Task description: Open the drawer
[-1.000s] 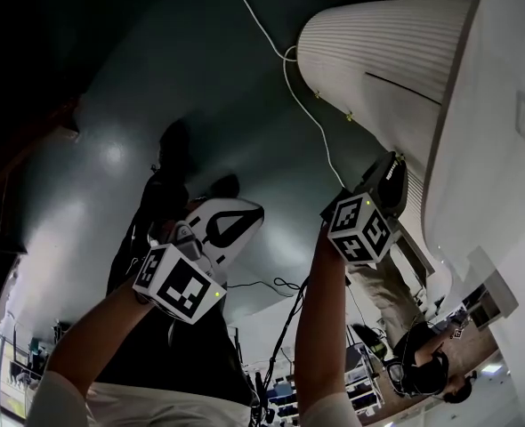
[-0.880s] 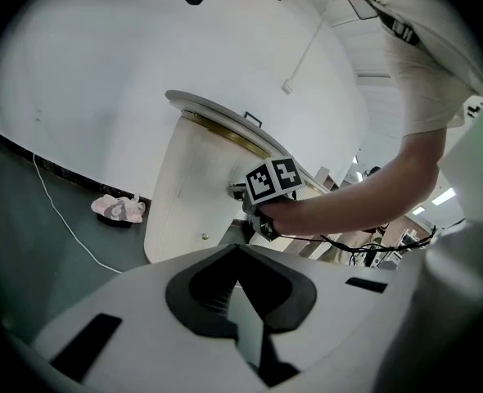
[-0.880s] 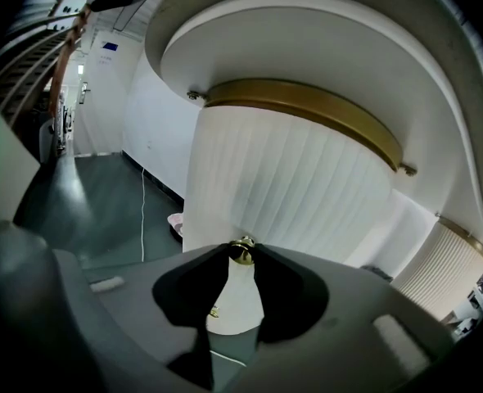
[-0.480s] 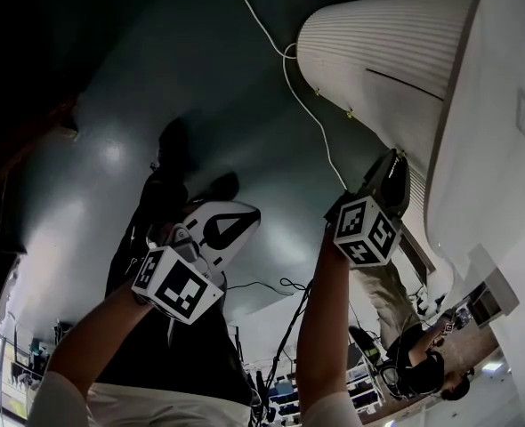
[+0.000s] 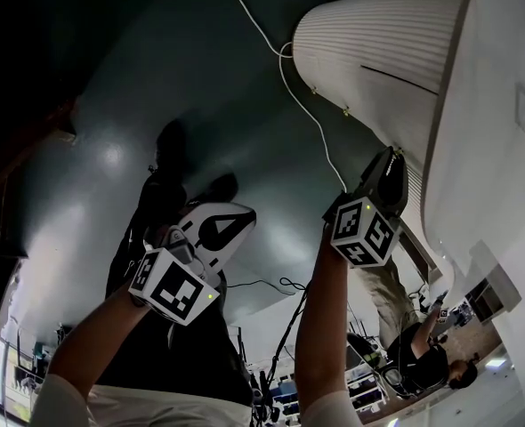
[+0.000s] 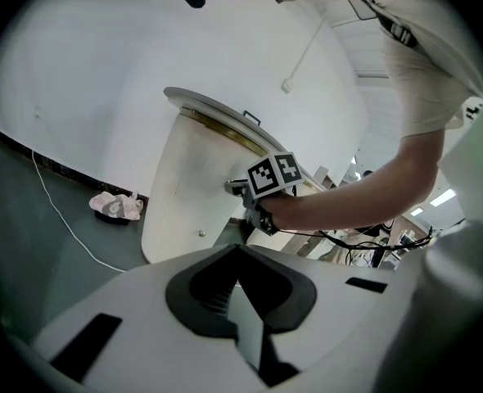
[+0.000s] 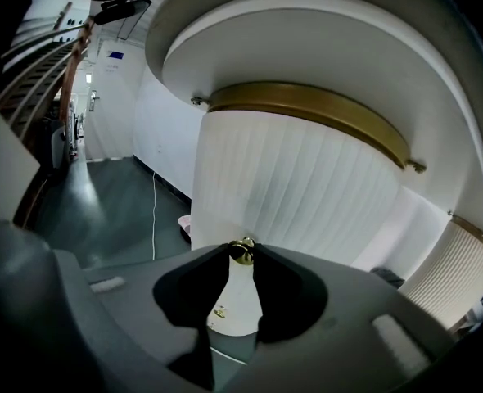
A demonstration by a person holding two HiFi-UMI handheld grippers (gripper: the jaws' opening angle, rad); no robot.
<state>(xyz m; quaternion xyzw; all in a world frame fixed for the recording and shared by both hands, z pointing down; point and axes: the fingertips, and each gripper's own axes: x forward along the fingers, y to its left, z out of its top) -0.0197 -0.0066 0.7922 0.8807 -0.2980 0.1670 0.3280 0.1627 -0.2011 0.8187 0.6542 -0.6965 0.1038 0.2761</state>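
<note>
The drawer cabinet (image 5: 378,43) is white, round and ribbed, with small brass knobs (image 5: 345,111) on its front. My right gripper (image 5: 389,169) is pressed up to that front. In the right gripper view its jaws (image 7: 241,252) pinch a brass drawer knob (image 7: 241,250) at their tips, with a second knob (image 7: 219,311) lower down. The left gripper view shows the right gripper's marker cube (image 6: 273,174) against the cabinet (image 6: 188,195). My left gripper (image 5: 243,213) hangs shut and empty to the left, away from the cabinet, its tips (image 6: 240,248) meeting.
A white cable (image 5: 285,69) trails over the dark green floor beside the cabinet. A pink cloth (image 6: 115,205) lies at the wall's foot. The cabinet's white top (image 7: 307,31) overhangs a brass band (image 7: 307,105). Another person (image 5: 427,358) stands at lower right.
My right gripper has tipped slightly at the cabinet front and stays on the knob. The left gripper has hardly shifted. The person at lower right has moved.
</note>
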